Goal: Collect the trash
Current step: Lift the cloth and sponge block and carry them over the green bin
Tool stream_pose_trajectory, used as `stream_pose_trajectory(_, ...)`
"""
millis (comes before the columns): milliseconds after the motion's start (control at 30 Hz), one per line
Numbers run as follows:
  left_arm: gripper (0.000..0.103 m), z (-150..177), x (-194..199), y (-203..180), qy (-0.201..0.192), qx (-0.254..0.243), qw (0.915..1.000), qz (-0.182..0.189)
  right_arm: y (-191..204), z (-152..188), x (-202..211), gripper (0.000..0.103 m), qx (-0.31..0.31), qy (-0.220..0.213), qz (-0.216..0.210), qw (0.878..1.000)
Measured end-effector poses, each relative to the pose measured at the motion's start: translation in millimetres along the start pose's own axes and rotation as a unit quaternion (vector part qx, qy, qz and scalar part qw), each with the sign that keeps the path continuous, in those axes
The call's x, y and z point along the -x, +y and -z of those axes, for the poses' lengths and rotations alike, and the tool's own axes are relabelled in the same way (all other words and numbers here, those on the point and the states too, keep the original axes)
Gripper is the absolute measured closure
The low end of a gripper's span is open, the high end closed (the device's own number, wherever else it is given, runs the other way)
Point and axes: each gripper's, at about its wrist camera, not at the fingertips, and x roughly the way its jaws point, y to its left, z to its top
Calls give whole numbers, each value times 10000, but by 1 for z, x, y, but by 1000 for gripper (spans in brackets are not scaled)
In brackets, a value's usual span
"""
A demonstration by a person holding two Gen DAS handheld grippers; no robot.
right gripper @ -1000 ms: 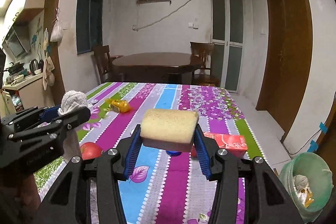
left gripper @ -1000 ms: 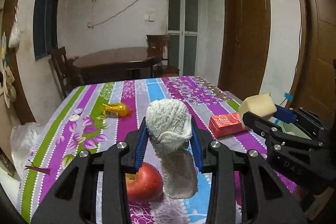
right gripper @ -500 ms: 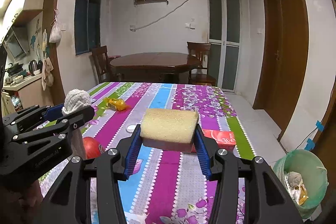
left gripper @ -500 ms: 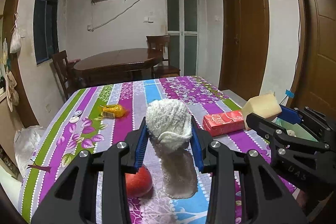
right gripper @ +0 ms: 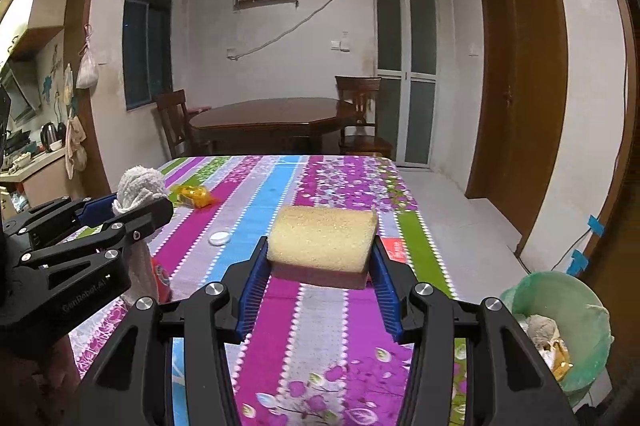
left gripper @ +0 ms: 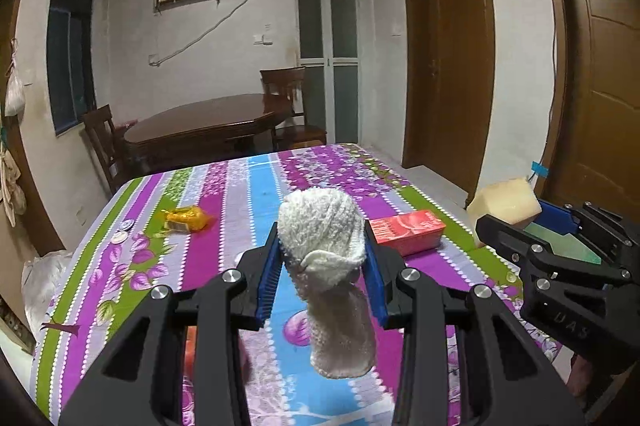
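Lifting continues: both tongs have risen off the tabletop (right gripper: pixel 280 306), left tongs (left gripper: pixel 322 258) clamped on cloth (left gripper: pixel 328 266), right tongs (right gripper: pixel 320 266) on sponge (right gripper: pixel 322 240); bin (right gripper: pixel 576 306) at 4 o'clock, drop-off next.

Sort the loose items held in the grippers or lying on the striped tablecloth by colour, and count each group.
White: 2, the held cloth and a small cap
Yellow: 2, the held sponge and a crumpled wrapper
Red: 2, the carton and a partly hidden object
Total: 6

Knitted white cloth (left gripper: pixel 325 242) fuzzy; yellow sponge (right gripper: pixel 322 239) porous, rough; tablecloth (right gripper: pixel 332 186) smooth; far table (right gripper: pixel 272 114) glossy wood.
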Motion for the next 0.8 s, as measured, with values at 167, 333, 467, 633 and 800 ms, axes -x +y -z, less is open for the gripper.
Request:
stream_pose_trajectory(167, 68, -7, -7, -26, 2, -138, 9997, 223, -33, 0, 11, 53, -166, -4, 198, 9997)
stream_pose_trajectory(333, 68, -16, -22, -66, 44, -317, 9972, 671, -81, 5, 26, 53, -311, 24, 591, 9978)
stream_pose_trajectory(467, 68, -25, -35, -104, 56, -433, 9926, 1130, -129, 11, 37, 53, -457, 107, 965, 9942)
stream_pose_trajectory(633, 68, -35, -56, -156, 153, -537, 9850, 1635, -196, 25, 51, 53, -670, 290, 1393, 9876)
stream_pose_trajectory(800, 67, -35, -87, -213, 500, -772, 9746, 2041, -268, 38, 55, 53, -946, 609, 1693, 9791)
